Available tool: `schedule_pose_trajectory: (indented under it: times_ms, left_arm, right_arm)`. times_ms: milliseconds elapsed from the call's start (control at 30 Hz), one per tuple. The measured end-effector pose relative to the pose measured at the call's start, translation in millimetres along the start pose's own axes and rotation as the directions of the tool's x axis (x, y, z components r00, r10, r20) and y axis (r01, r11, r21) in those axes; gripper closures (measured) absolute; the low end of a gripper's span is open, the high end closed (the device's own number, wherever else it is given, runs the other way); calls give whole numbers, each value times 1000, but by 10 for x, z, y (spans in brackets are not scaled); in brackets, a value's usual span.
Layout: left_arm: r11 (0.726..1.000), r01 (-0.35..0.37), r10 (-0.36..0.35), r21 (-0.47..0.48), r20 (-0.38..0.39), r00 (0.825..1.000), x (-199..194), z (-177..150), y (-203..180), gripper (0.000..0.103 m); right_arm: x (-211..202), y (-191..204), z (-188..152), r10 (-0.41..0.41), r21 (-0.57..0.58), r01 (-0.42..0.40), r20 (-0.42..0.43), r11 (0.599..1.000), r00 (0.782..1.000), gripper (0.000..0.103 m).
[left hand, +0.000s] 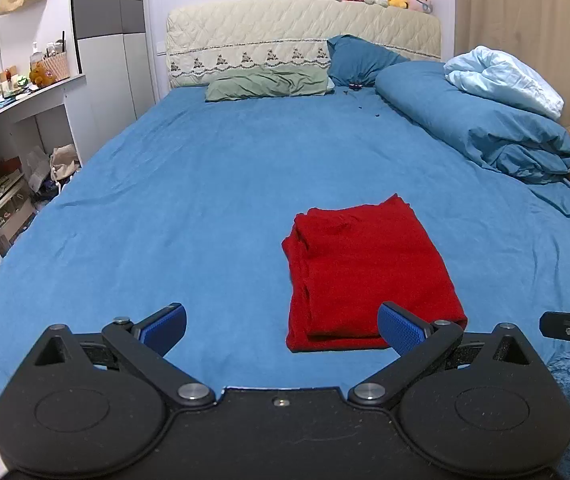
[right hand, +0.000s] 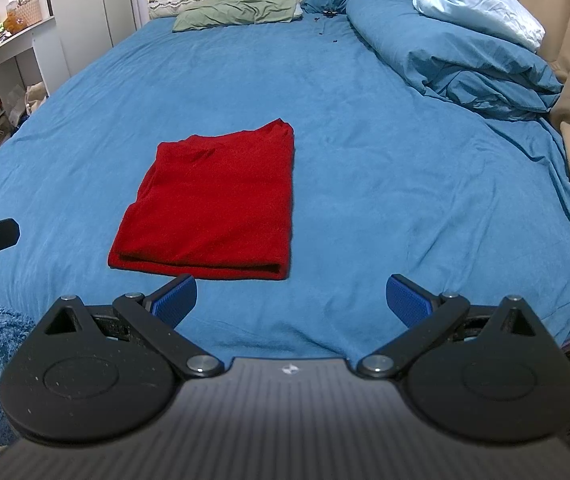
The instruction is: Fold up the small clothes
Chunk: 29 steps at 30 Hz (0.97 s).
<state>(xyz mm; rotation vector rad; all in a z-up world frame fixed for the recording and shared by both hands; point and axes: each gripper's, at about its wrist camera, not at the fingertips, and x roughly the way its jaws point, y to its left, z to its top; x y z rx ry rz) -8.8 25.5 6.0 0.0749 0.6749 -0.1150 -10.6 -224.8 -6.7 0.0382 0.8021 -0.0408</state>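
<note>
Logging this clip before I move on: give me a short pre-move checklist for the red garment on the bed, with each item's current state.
1. Left gripper open and empty: ok.
2. Right gripper open and empty: ok.
3. Red garment lies folded in a neat rectangle on the blue sheet: ok.
4. Neither gripper touches the garment: ok.
5. Sheet around the garment free of other items: ok.
6. Layers inside the fold lie even: cannot tell.
</note>
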Motion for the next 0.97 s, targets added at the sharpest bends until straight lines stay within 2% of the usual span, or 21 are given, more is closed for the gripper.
schedule_pose_trajectory:
  times_ms: [967]
  left_arm:
    - [1000, 13, -13, -6, 31, 999, -16, -12, 126, 0]
  right_arm:
    - [-12, -9, -27, -2, 3, 2, -1, 1000, 1000, 0]
